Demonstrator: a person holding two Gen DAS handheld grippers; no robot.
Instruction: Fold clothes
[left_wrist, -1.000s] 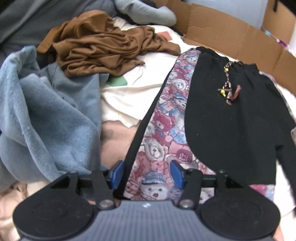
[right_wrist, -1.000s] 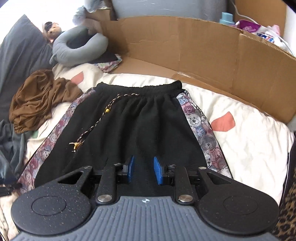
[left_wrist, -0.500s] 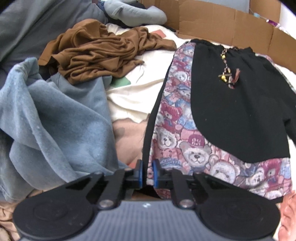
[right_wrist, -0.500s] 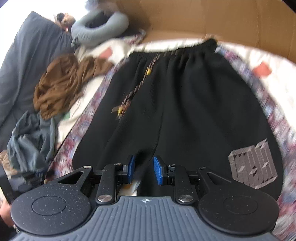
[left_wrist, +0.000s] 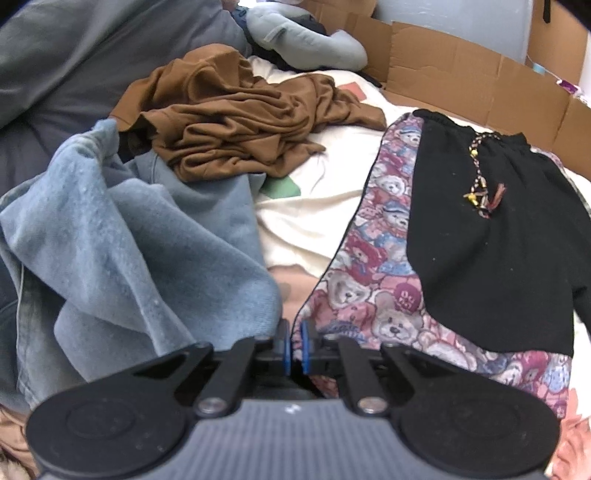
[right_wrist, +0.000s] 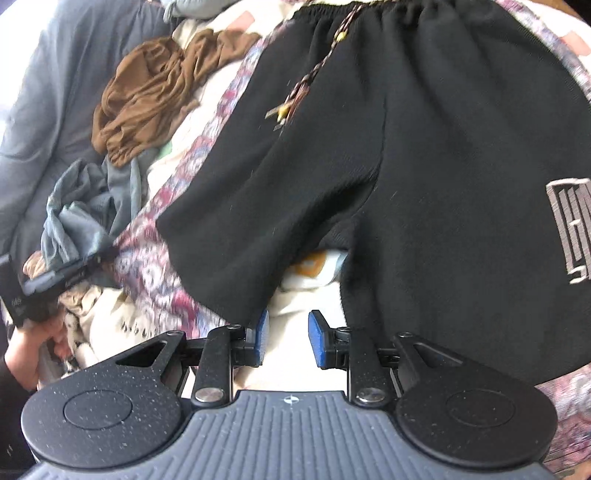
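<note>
Colours and patterns seen on the bed

The shorts (left_wrist: 487, 236) are black, panelled in a pink, red and blue teddy-bear print; a grey logo (right_wrist: 570, 229) is printed on one leg. A brown garment (left_wrist: 240, 114), a blue-grey garment (left_wrist: 122, 236) and cream bedding (left_wrist: 314, 210) are shown.

The black shorts (left_wrist: 491, 236) are lying flat on the cream bed sheet (left_wrist: 317, 206), waistband toward the far cardboard-lined edge and leg hems toward me. Teddy-bear print panels are running down both outer sides and along the near hem, and a braided drawstring (left_wrist: 480, 173) with yellow beads is resting on the black front. A grey block logo (right_wrist: 570, 229) is showing on the leg at my right. I am pinching the near corner of the bear panel between my left fingers (left_wrist: 284, 345). The two legs are parting slightly at the crotch, with sheet showing between them.
</note>
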